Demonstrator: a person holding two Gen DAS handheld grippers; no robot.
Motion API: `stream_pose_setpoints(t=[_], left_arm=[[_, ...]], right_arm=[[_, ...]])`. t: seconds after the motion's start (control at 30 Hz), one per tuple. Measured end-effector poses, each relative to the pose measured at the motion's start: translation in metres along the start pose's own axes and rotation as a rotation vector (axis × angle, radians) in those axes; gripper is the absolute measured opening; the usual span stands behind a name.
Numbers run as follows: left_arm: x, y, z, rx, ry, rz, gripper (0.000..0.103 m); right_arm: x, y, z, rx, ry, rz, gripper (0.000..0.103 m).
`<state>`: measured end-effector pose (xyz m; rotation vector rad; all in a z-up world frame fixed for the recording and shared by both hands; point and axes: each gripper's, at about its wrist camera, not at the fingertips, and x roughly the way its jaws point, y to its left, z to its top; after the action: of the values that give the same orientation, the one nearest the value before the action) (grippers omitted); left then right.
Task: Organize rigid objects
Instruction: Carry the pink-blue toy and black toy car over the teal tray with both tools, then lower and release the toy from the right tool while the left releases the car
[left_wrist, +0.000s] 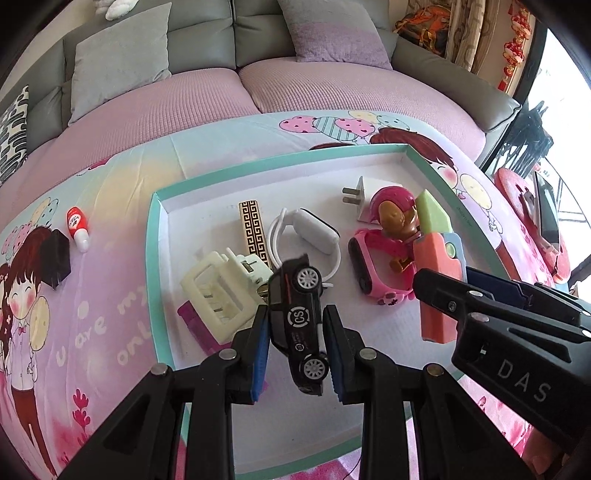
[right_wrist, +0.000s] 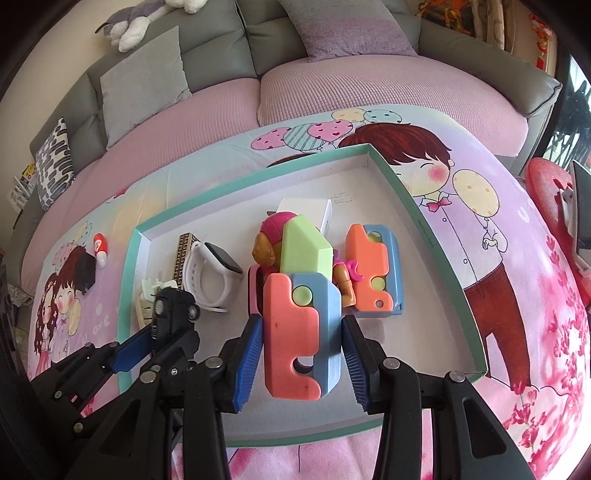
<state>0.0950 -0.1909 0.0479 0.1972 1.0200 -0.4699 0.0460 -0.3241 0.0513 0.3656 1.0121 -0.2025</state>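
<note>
Black toy car (left_wrist: 299, 325) hangs nose-down, pinched by its sides between the blue pads of the left gripper (left_wrist: 297, 347), above the near part of the teal-rimmed tray (left_wrist: 152, 258). Just beyond the fingertips, to the left, lies a cream plastic clip (left_wrist: 218, 291); straight ahead, a white smartwatch (left_wrist: 314, 236) beside a gold patterned bar (left_wrist: 255, 229). Over to the right, the right gripper (right_wrist: 301, 354) is clamped on an orange-and-blue block toy (right_wrist: 299, 332) with a green tip, held over the tray. Past its fingers sits a pink-helmeted figure (right_wrist: 273, 236), and right of that a second orange-and-blue block (right_wrist: 373, 273). Outside the tray, far left on the cartoon cloth (left_wrist: 110, 332), rests a small red-and-white bottle (left_wrist: 77, 229).
</note>
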Motion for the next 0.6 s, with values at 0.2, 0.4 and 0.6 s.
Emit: stream_pose_setpoints(t=[0.2,0.4,0.6], left_arm=[[-0.003,0.001,0.0,-0.003,0.0,0.001,0.032],[-0.018,0.008,0.001,-0.031,-0.05,0.002,0.043],[-0.035,0.039,0.002,-0.135,-0.116,0.053,0.06]], right_arm=[[-0.006,0.0,0.001,0.003,-0.014,0.008,0.054],[-0.019,-0.001,0.003,0.015,-0.061,0.019,0.054],[-0.018,0.002,0.005,0.012,-0.067,0.024,0.054]])
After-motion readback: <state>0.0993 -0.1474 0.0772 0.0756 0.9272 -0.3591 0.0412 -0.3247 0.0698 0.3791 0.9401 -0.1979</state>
